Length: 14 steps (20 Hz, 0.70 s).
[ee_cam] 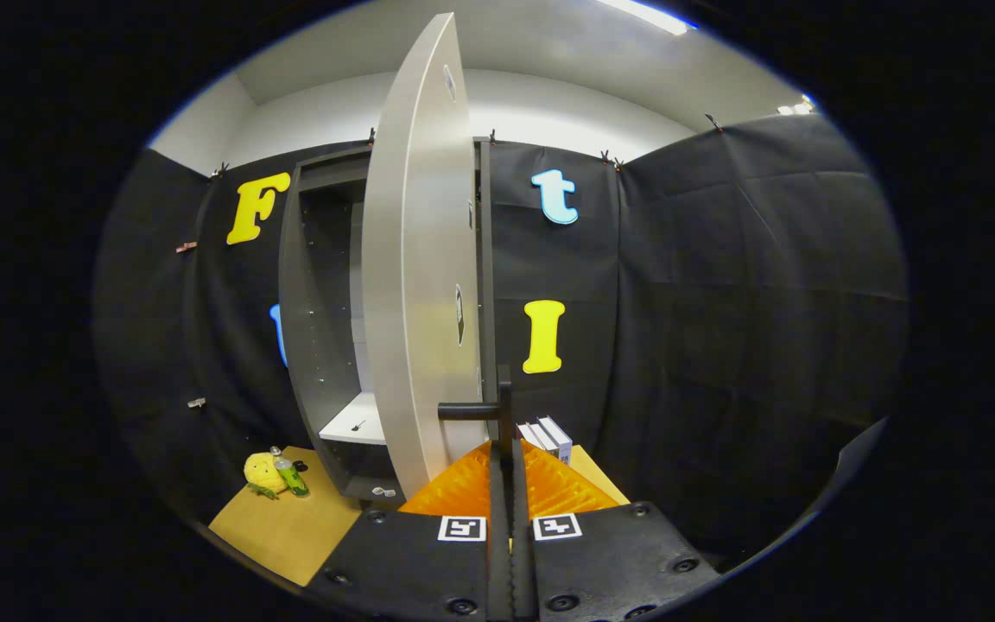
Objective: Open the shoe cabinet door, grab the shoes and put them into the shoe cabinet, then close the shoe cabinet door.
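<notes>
Gripper view: gripper [506,445] fingers pressed together, pinching thin dark bar handle [482,411] of cabinet door [418,285]. Door smooth pale panel, swung open, edge-on. Shoe cabinet [316,294] dark, matte, interior shelf [358,423] white, small dark item on it. Beside cabinet base: yellow plush toy [263,472], green bottle [292,477], on tan floor board [290,527]. Small boxes [549,439] beyond fingers. Black cloth walls.

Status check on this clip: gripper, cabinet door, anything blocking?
Gripper shut on door handle. Cabinet door swung partly open, shelf visible inside. Boxes just beyond the fingers, beside the door; no shoes seen yet.
</notes>
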Tool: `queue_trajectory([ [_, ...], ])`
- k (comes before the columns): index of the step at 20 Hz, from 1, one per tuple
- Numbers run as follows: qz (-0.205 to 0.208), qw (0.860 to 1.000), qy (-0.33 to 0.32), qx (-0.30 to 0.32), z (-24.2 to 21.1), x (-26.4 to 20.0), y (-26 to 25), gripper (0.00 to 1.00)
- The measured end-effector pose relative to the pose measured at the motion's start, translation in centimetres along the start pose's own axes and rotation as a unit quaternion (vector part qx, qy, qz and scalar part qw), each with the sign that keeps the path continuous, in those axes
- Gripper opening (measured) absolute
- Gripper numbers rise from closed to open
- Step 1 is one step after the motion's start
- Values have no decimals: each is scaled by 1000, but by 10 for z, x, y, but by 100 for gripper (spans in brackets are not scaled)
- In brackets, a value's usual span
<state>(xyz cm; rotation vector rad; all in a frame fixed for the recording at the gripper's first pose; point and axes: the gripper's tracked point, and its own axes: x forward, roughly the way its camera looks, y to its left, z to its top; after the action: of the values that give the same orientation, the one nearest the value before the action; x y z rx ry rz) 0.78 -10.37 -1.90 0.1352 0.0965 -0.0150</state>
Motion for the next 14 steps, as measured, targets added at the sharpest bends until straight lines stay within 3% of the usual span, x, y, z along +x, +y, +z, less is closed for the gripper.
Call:
queue_trajectory([
  [6,-44,998,-41,-5,18,-16,-45,10],
  [8,-58,996,-65,11,34,-27,-60,27],
  [13,-88,992,-91,14,47,-51,-78,56],
  [14,-84,992,-90,10,47,-54,-71,56],
])
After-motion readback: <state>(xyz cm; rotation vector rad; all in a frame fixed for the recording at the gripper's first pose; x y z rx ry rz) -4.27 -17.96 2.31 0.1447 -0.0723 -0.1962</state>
